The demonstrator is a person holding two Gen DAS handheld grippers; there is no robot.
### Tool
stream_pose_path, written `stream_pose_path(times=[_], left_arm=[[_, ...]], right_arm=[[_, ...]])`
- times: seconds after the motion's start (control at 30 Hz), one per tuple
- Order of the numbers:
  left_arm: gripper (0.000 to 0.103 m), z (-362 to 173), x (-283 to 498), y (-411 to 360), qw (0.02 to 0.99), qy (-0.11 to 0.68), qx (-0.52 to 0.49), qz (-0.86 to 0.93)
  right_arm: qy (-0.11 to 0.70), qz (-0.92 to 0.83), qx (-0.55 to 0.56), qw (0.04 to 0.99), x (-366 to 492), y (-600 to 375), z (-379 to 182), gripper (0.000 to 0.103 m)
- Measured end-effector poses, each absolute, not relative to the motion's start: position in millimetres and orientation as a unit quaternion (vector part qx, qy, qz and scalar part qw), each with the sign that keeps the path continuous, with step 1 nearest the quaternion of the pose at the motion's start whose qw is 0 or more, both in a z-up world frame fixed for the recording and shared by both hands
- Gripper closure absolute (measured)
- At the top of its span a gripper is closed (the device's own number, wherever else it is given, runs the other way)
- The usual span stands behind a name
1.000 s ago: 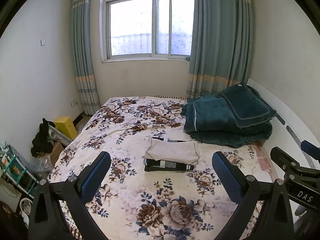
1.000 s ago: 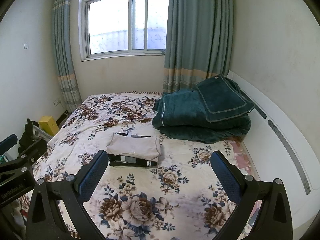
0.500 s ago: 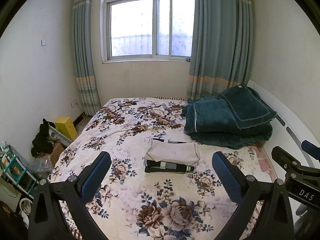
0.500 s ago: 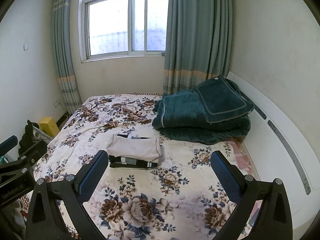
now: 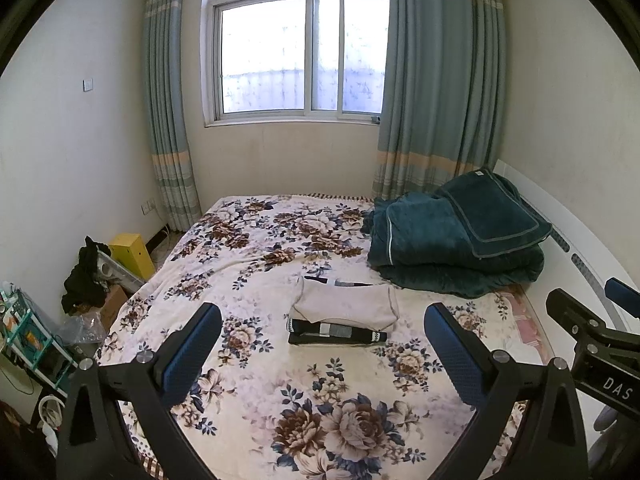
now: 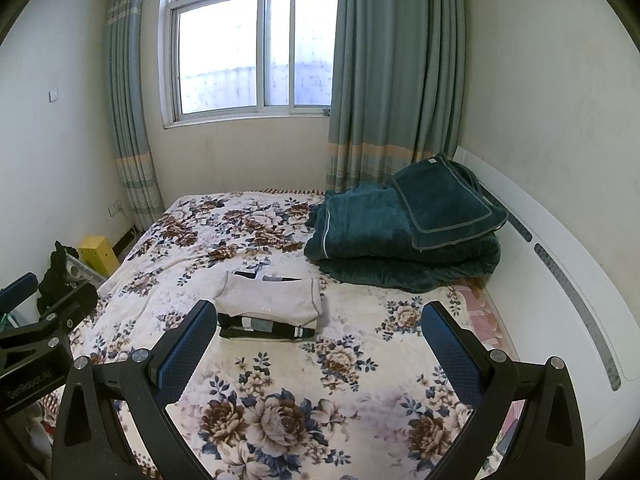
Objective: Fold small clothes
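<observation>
I stand by the foot of the bed with the flowered cream blanket (image 5: 248, 264), and both tools are held above its near end. The left black two-finger gripper with blue pads (image 5: 322, 350) is released, its fingers wide apart and holding nothing. The right black two-finger gripper with blue pads (image 6: 318, 344) is released in the same way, with only the blanket (image 6: 280, 360) visible between its fingers.

The task's thing, a small stack of folded clothes with a pale beige garment on top of a black one with grey and white stripes (image 5: 342, 314), lies flat in the middle of the bed, well apart from both grippers. Just behind it to the right sits the pile of dark teal folded quilts (image 5: 456, 240), near the white headboard panel (image 5: 572, 240).

From the right wrist view the stack (image 6: 268, 306) appears left of centre, partly behind the left finger, and the quilts (image 6: 404, 236) and the headboard (image 6: 560, 280) take more room. This view shows the left gripper's body at the left edge. The left wrist view shows instead the right gripper's body at the right edge, and more of the floor: a yellow box (image 5: 132, 254), a black cloth heap (image 5: 86, 276) and a green shelf rack (image 5: 24, 340).
</observation>
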State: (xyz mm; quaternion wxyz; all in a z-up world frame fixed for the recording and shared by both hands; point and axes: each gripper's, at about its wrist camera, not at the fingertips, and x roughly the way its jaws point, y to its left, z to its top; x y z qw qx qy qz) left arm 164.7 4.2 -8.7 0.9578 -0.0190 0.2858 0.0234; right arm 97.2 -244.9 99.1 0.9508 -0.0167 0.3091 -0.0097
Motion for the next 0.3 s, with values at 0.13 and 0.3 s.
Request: stream_pose_path(times=[0.13,0.3], left_arm=[[0.000,-9.1,163.6,2.9,0.958,0.286,-0.022,0.023],[0.000,-7.7,160.4,-1.0,0.960,0.278,-0.021,0.027]], right_arm=[[0.309,-0.011,-0.017,0.951,96.7,-243.9,99.2,0.000],[0.309,-0.012,-0.017,0.951,93.8,-244.8,97.7,0.000]])
